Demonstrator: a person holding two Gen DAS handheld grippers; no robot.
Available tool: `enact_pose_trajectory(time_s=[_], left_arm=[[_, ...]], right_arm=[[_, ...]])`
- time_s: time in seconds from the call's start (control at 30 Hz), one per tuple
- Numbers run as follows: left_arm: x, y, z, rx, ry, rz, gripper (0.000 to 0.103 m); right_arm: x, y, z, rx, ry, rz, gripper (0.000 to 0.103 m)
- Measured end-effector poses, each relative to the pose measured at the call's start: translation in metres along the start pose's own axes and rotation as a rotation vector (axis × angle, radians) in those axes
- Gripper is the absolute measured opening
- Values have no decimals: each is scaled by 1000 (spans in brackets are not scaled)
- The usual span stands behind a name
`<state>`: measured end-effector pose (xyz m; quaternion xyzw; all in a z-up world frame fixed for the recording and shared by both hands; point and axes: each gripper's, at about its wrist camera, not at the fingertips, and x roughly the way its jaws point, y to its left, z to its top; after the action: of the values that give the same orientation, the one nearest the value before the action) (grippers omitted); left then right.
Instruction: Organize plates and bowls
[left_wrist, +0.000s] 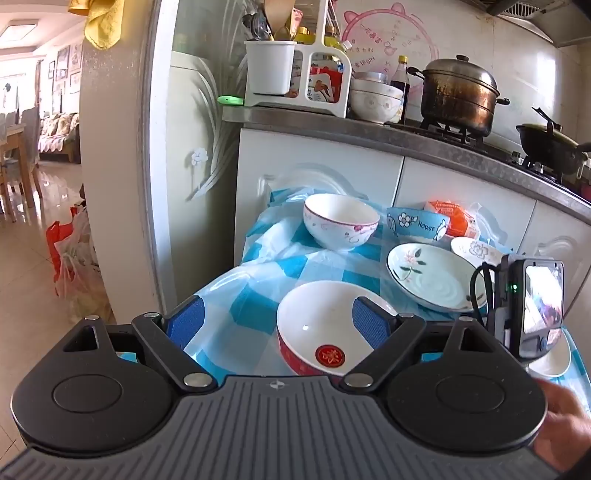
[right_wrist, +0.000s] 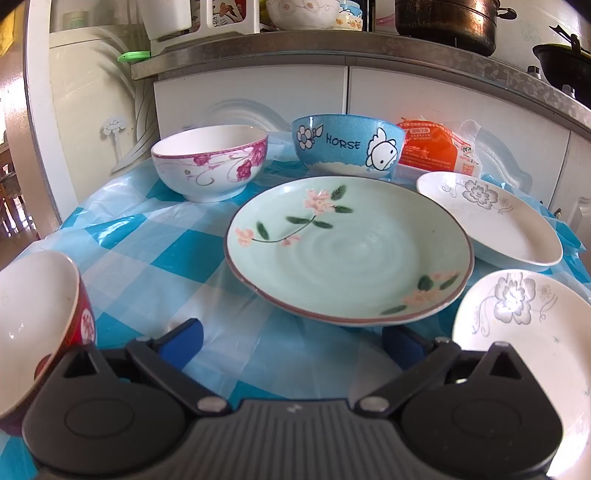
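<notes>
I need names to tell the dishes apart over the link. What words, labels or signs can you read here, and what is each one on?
"HORSE": on the blue bowl, beside a cartoon animal.
"girl": on the pink wall sticker; the characters around it are too small to read.
Red bowl: a round red seal with a white character, not legible.
Orange packet: print too small to read.
Boxes in the white rack: print blurred.

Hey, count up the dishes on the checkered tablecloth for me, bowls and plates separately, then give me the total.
Bowls: 3 – red bowl, pink-flowered bowl, blue HORSE bowl
Plates: 3 – green plate, far white plate, near white plate
Total: 6 on the tablecloth
</notes>
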<state>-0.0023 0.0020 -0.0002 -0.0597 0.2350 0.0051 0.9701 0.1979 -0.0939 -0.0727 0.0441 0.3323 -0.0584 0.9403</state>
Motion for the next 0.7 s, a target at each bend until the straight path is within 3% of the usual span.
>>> enact_pose_trajectory(time_s=[0.37, 0.5, 0.7], left_arm=[[-6, 5, -4, -6, 35, 29, 103], [-11, 10, -5, -31, 32, 39, 103], [-20, 12, -7, -64, 29, 47, 103]], right_arm=[[-4, 2, -2, 3, 0, -10, 102], [-17, 4, -11, 25, 1, -41, 102], [-53, 9, -34, 57, -16, -9, 102]])
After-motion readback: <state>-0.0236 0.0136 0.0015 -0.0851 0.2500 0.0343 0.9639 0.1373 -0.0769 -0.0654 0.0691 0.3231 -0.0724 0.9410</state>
